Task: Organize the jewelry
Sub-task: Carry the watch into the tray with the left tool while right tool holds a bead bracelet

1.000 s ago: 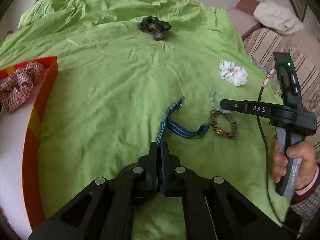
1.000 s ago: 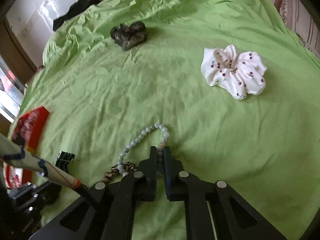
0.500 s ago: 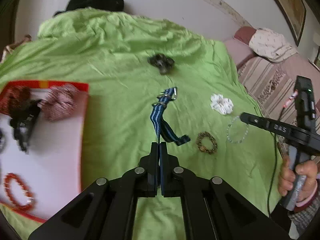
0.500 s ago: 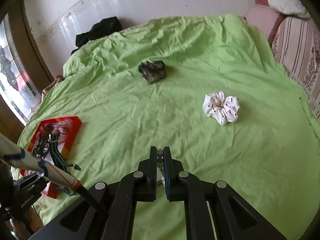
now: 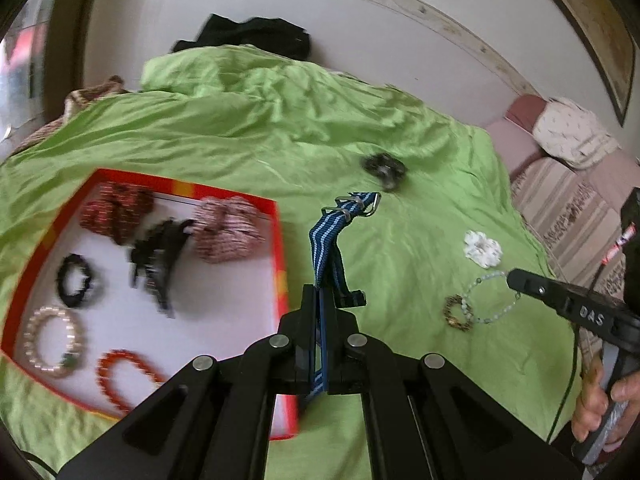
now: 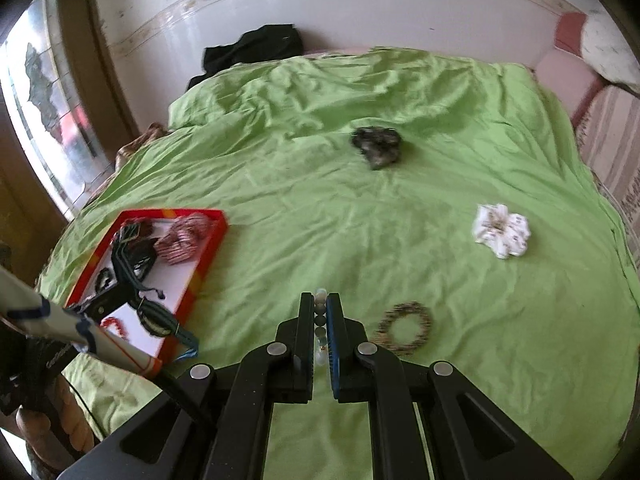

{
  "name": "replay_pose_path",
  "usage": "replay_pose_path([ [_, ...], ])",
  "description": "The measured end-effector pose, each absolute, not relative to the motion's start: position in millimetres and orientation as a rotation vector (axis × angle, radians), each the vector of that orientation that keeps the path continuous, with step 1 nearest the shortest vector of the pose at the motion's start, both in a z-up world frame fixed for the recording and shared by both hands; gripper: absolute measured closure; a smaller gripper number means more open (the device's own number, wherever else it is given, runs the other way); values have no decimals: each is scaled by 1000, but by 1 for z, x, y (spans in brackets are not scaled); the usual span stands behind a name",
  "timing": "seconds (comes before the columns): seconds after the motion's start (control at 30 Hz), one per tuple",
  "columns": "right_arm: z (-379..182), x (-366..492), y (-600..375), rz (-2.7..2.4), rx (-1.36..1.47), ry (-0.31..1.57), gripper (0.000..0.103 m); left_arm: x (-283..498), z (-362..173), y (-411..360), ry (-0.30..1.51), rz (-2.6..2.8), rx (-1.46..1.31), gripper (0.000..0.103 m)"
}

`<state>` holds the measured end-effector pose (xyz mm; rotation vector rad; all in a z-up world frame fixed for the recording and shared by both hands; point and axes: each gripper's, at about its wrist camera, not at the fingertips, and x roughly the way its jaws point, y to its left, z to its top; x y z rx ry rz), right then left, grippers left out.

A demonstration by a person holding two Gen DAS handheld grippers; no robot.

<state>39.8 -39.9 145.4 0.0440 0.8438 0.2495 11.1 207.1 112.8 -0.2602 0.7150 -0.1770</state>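
My left gripper (image 5: 320, 300) is shut on a blue striped strap (image 5: 326, 236) with metal buckles, lifted above the bed beside the red-rimmed tray (image 5: 280, 256). The tray holds scrunchies, a black clip, a pearl bracelet (image 5: 52, 340) and a red bead bracelet (image 5: 124, 376). My right gripper (image 6: 320, 308) is shut on a pale bead bracelet (image 6: 320, 300), also showing hanging from it in the left wrist view (image 5: 486, 296). A brown beaded bracelet (image 6: 406, 328) lies on the green sheet just right of the right gripper.
A white patterned scrunchie (image 6: 502, 230) and a dark scrunchie (image 6: 376, 146) lie farther out on the green sheet (image 6: 320, 208). The tray (image 6: 208, 256) is at the left. A striped pillow (image 5: 568, 208) lies at the right; black cloth (image 6: 256, 50) by the wall.
Both grippers have lifted off the sheet with their items. The left one has carried the strap left toward the tray, which has come fully into view. The brown bracelet stays on the sheet.
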Motion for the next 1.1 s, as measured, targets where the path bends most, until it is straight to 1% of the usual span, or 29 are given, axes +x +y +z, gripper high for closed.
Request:
replay_pose_path([
  [0.3, 152, 36, 33, 356, -29, 844, 96, 9, 115, 255, 713, -63, -302, 102],
  [0.57, 154, 33, 80, 437, -70, 847, 96, 8, 116, 272, 706, -51, -331, 102],
  [0.93, 152, 36, 118, 505, -98, 854, 96, 3, 122, 304, 673, -11, -387, 102],
  [1.1, 153, 35, 129, 531, -88, 852, 96, -6, 128, 341, 621, 16, -484, 102],
])
